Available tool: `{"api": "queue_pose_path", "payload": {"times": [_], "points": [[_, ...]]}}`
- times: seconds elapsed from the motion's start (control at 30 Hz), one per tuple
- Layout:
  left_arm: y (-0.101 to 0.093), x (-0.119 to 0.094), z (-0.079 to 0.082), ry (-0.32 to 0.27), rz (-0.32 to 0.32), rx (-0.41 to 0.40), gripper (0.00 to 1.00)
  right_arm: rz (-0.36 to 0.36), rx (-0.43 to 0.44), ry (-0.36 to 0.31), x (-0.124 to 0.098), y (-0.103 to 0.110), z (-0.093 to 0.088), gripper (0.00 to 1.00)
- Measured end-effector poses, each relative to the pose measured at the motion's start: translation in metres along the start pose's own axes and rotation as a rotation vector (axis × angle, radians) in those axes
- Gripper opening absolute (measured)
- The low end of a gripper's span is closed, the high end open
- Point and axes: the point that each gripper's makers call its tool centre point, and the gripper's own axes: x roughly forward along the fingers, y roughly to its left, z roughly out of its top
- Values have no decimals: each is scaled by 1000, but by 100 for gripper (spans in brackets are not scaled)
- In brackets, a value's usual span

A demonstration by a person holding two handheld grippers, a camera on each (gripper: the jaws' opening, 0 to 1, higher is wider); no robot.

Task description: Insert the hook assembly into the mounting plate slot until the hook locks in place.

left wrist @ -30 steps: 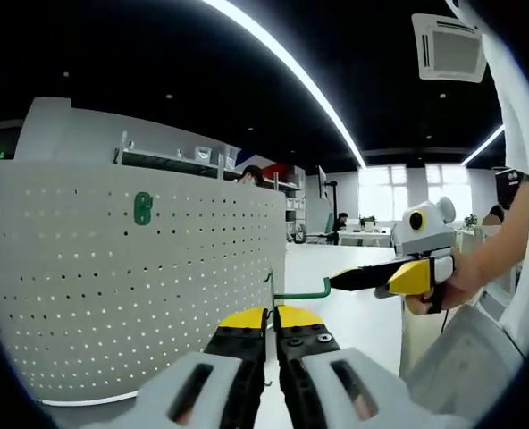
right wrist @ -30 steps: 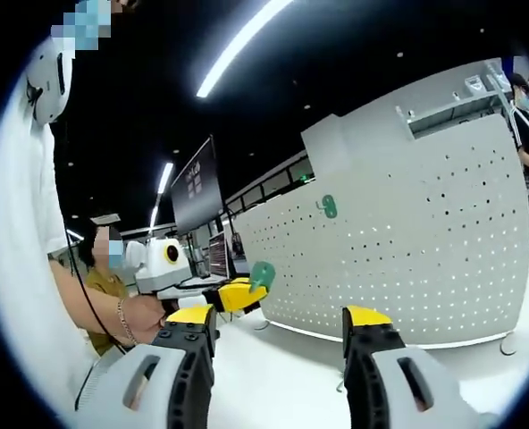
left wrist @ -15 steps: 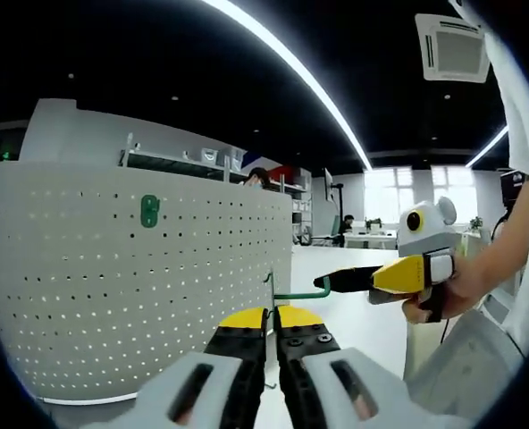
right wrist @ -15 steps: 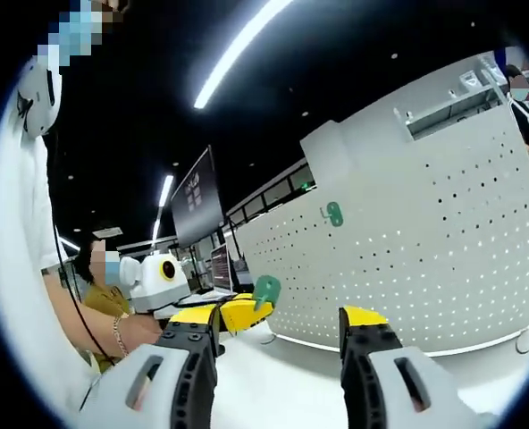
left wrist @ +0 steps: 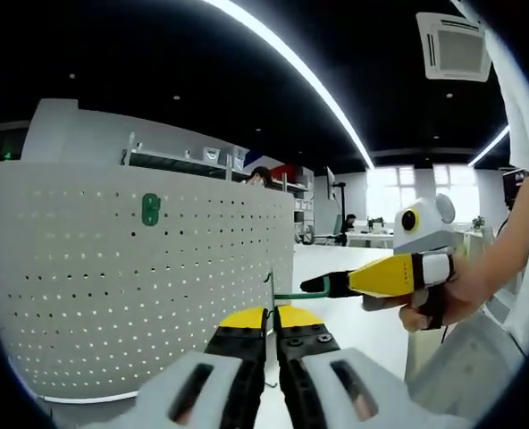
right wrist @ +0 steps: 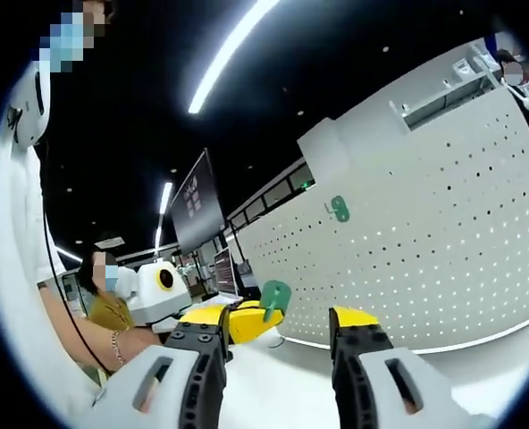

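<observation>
Two tools: left tool [left wrist: 271,315] pinches the green hook [left wrist: 293,292] (jaws tight), right tool [right wrist: 277,318] spread wide.

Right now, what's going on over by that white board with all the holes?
A person holds a gripper in each hand in front of a white pegboard. The left gripper is shut on a green hook, with its flat green end showing in the right gripper view. The right gripper is open, its tip close to the hook's free end. A green plate sits mounted on the pegboard, and the hook is not in it yet.
</observation>
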Motion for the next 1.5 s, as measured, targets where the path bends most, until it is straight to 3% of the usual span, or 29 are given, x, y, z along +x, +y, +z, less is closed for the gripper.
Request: {"api": "queue_pose_path", "payload": {"times": [1.17,1.5], "points": [[-5,2,2,-1,4,13,2,-8,52,10,23,6,-3,6],[-3,2,3,-1,14,2,2,-24,74,-6,26,3,-2,3]]}}
